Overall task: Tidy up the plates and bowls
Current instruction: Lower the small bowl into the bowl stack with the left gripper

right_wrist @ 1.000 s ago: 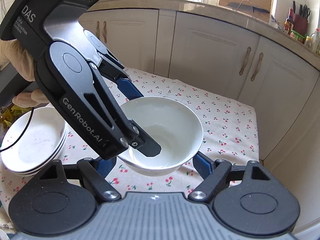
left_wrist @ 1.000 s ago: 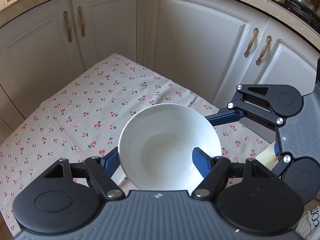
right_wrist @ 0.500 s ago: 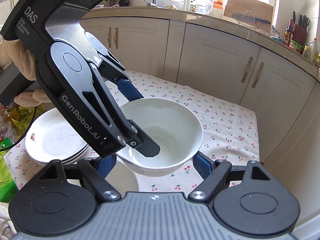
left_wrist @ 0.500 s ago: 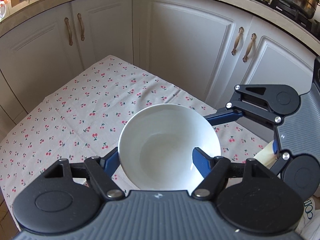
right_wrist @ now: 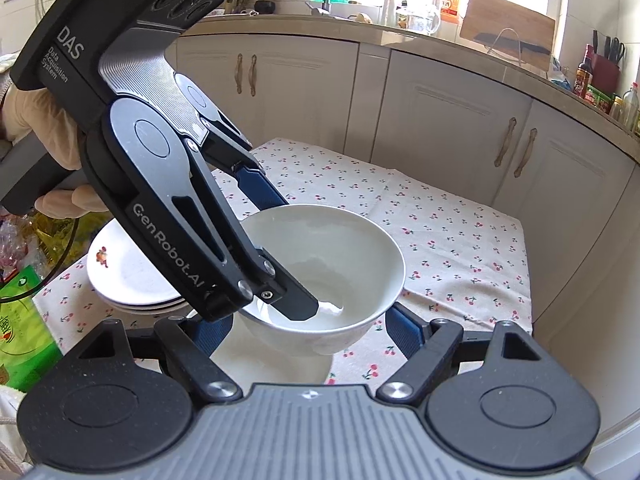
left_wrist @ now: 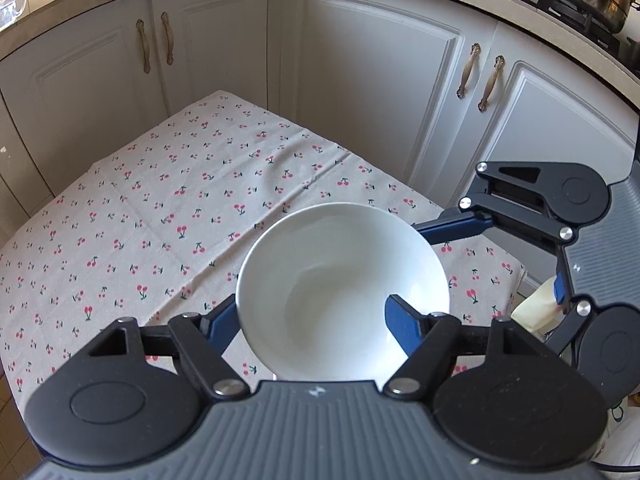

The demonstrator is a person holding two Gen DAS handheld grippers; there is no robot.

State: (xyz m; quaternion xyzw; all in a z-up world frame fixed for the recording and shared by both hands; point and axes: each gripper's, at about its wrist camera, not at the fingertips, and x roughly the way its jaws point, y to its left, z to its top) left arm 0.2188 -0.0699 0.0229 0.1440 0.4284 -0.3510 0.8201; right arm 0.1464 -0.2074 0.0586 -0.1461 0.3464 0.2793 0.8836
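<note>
A: Right, going from the biggest down: cherry-print tablecloth (left_wrist: 160, 216) under everything, and on it the stack of plates (right_wrist: 128, 280). Good as a marker?

B: Yes, measuring all from the stack of plates. Just beside it, to its right, another white dish (right_wrist: 276, 364) flat on the cloth. Plate or bowl, hard to tell.

A: And over that dish?

B: The white bowl (right_wrist: 344, 252). Right of the stack, higher than its top plate, clear of the cloth, mouth up and about level. Round, so no long axis to reckon with.

A: Held how?

B: By the left gripper (left_wrist: 312, 312), slanting down from above the stack. Clamps the bowl's wall on the stack side, with one finger inside, reaching toward the bottom, and the other outside behind the rim. Partly closed only, not pressed together.

A: And the right gripper (right_wrist: 306, 330)?

B: Spread wide, holding nothing. Faces the bowl head-on from right of the stack, a blue finger low on each flank. Touching or not, cannot tell.

A: So the coming move?

B: Probably straight down onto the dish beside the stack. Looks lined up already. A job for the left alone, having the grip.
</note>
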